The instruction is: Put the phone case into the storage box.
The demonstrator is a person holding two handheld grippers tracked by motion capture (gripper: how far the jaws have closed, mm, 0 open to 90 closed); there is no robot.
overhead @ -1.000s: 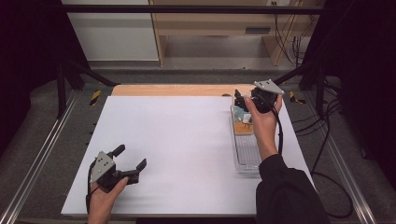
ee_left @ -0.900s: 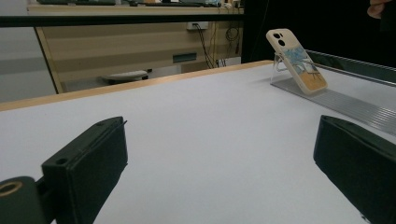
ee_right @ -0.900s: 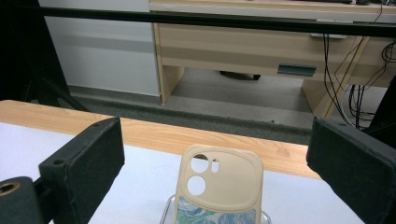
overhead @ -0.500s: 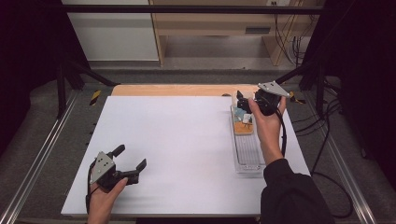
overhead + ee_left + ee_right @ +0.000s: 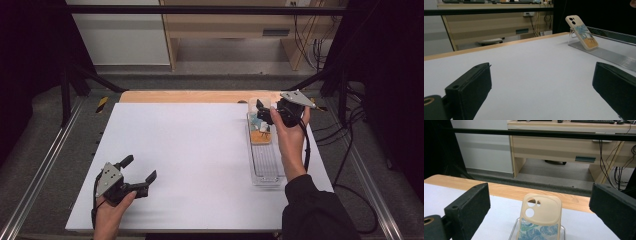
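The right hand-held gripper (image 5: 265,111), jaws spread wide, is hovering just behind a cream phone case (image 5: 539,220) leaning on a clear stand (image 5: 266,162) at the counter's (image 5: 200,150) right side; the left hand-held gripper (image 5: 139,171) is resting wide open near the front left.

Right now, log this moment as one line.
right gripper: open, above phone case | phone case: leaning in clear stand | left gripper: open, idle on table

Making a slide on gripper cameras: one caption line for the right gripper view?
Open right gripper hovers at a cream phone case propped on a clear stand.
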